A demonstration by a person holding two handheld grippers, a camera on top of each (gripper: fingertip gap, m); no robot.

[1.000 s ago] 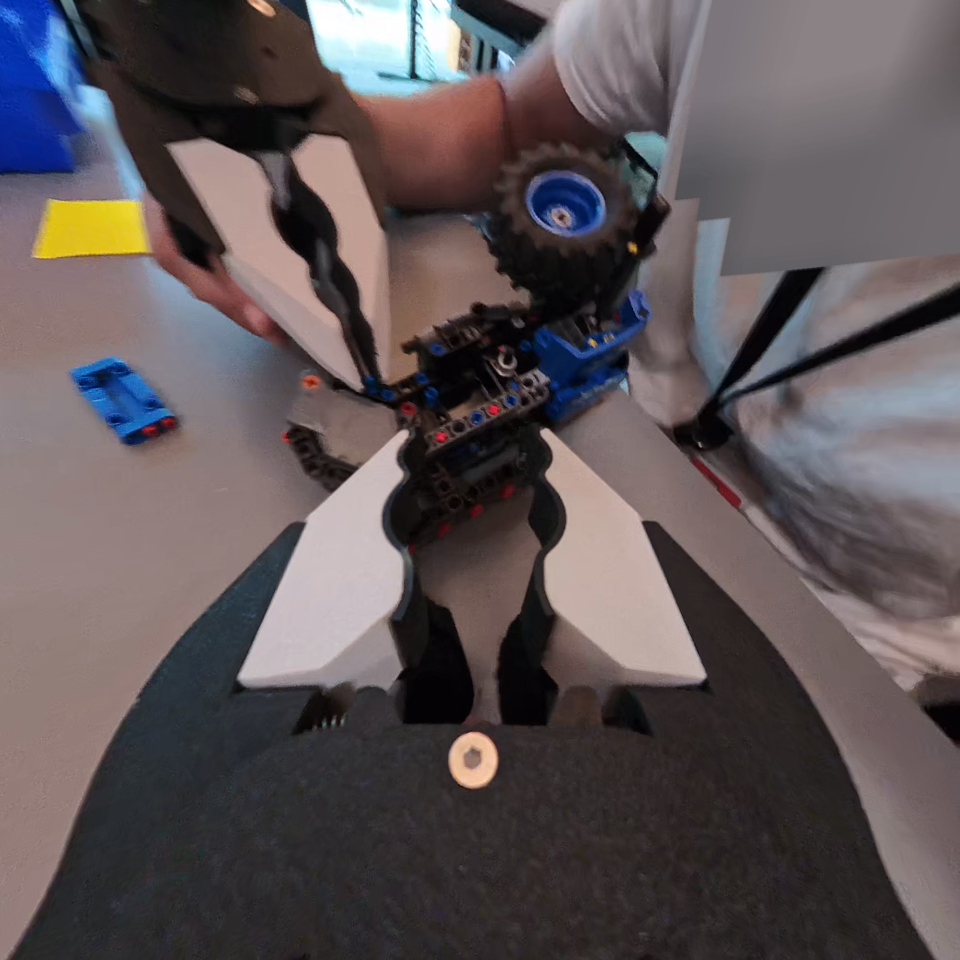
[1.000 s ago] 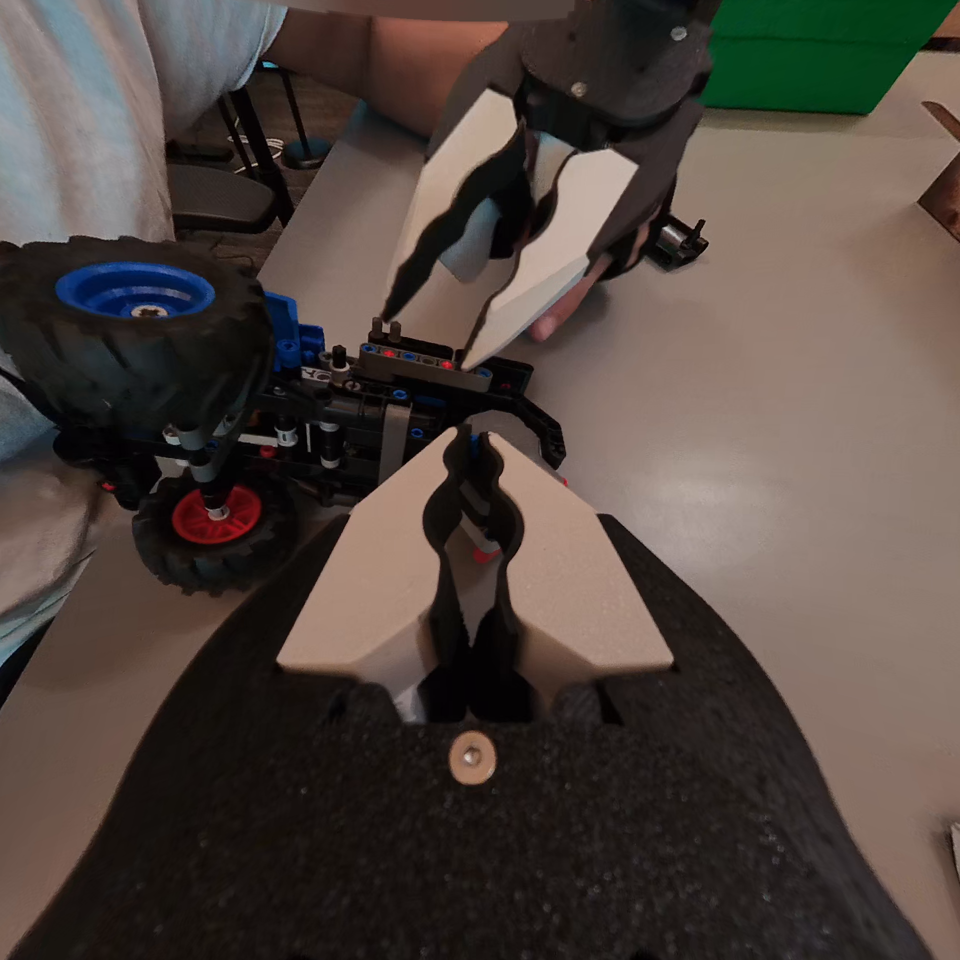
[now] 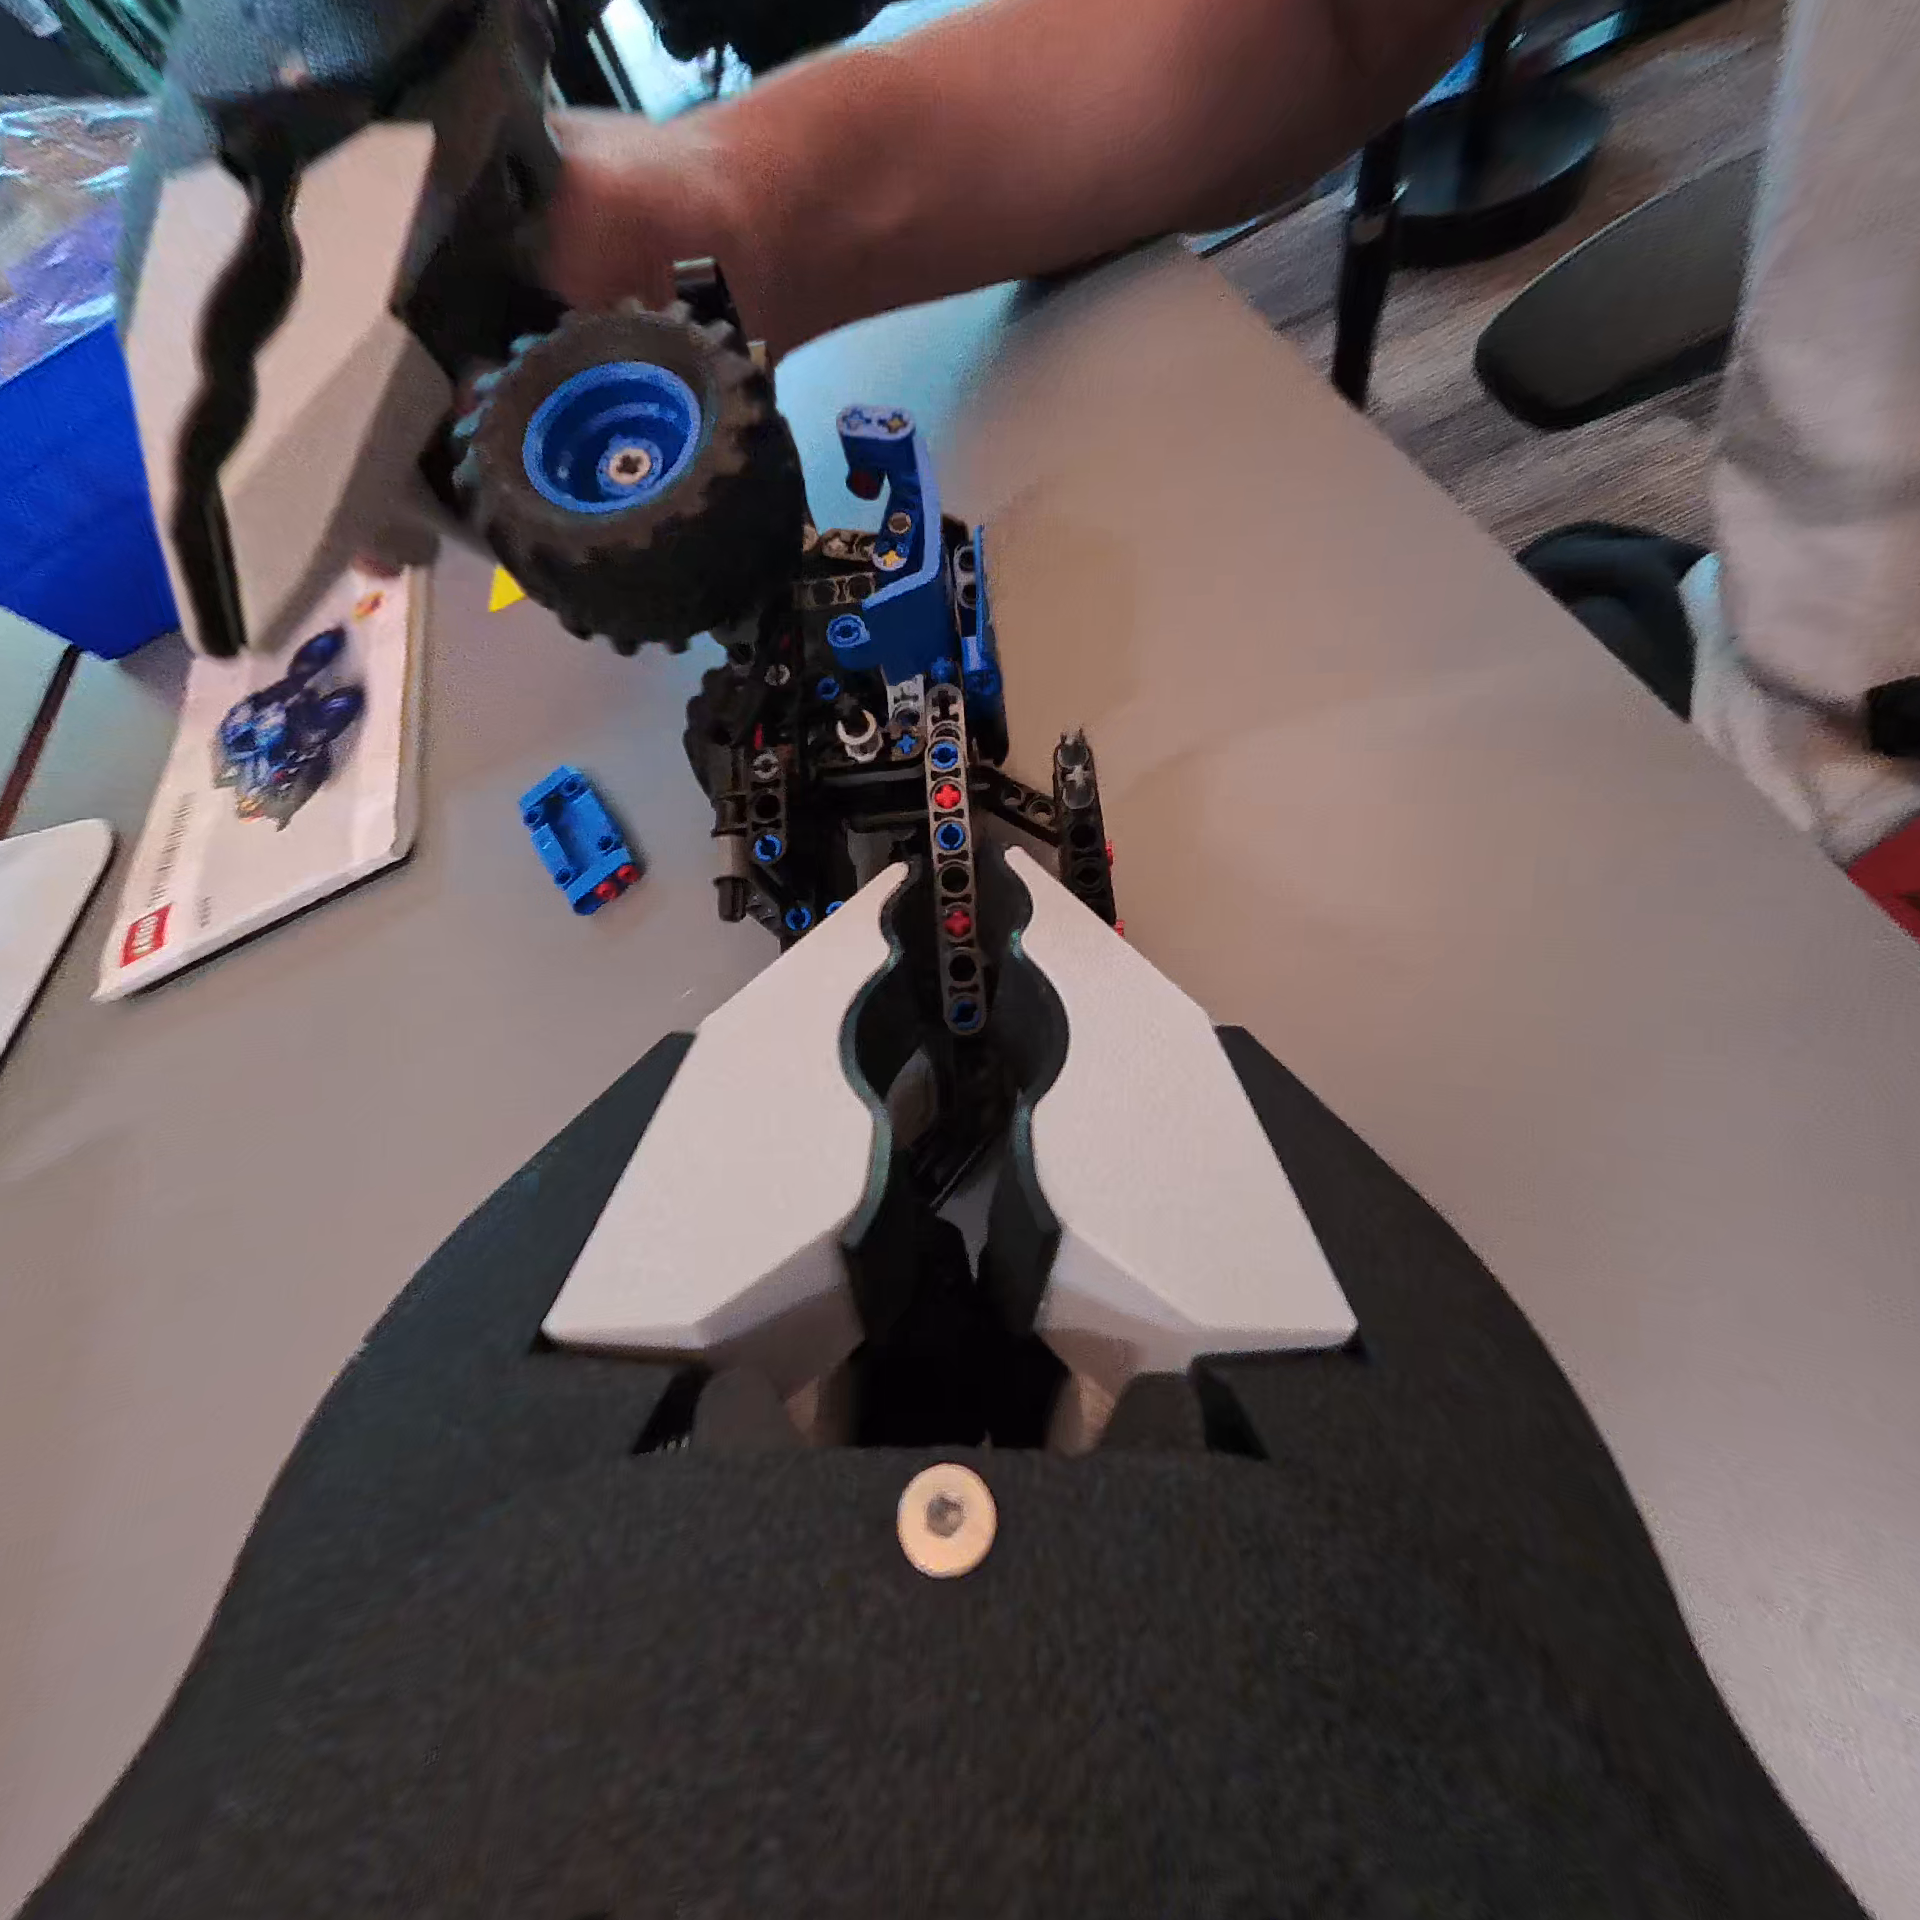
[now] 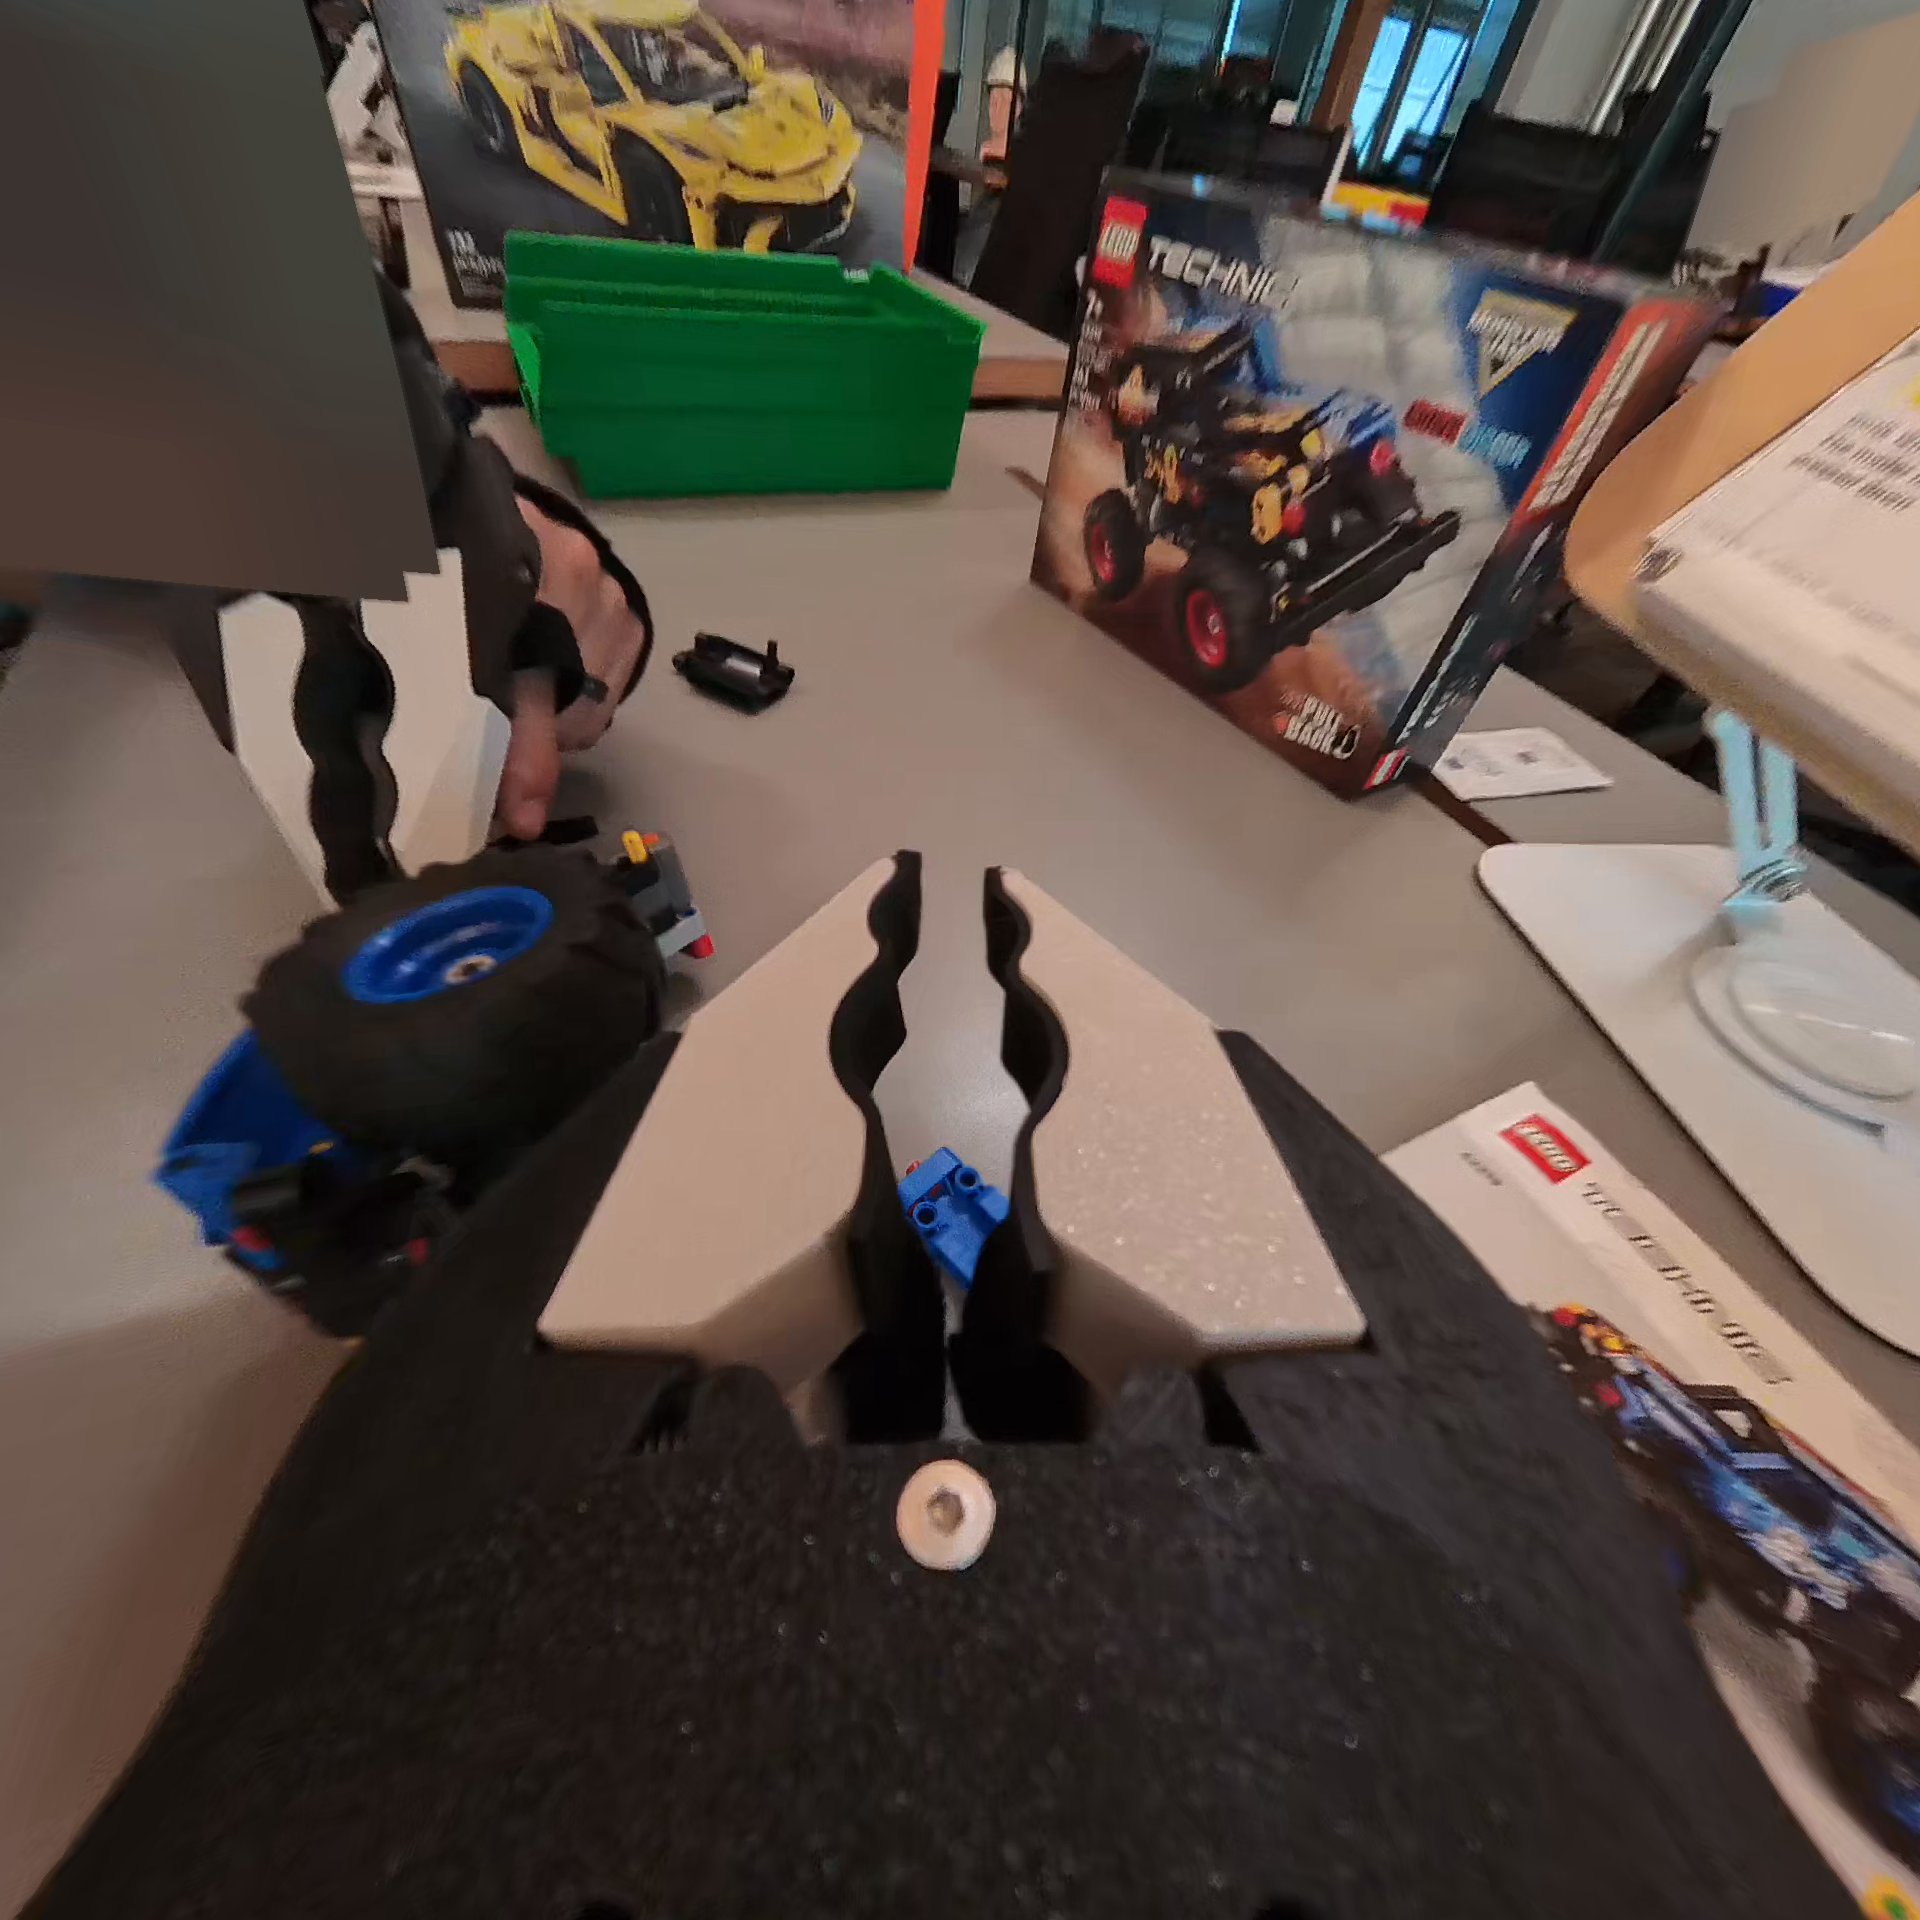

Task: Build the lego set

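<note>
The left hand-held gripper [image 3: 954,883] pinches the black studded beam [image 3: 954,883] at the near end of a toy truck chassis [image 3: 862,717]; the part of the beam between the pads is hidden. At 11 o'clock from it, a blue-hubbed tyre [image 3: 623,478] stands raised on the chassis, with the right hand-held gripper [image 3: 213,623] blurred at 10 o'clock. A small blue brick [image 3: 577,840] lies on the grey bench [image 3: 1351,935] at 9 o'clock, an instruction booklet [image 3: 281,790] beyond it.

In its own view, the right hand-held gripper [image 4: 951,873] is slightly spread and pinches nothing. The blue brick [image 4: 951,1205] shows partly through the gap. A toy box [image 4: 1340,499] stands at 1 o'clock, green bins [image 4: 738,384] at 11.
</note>
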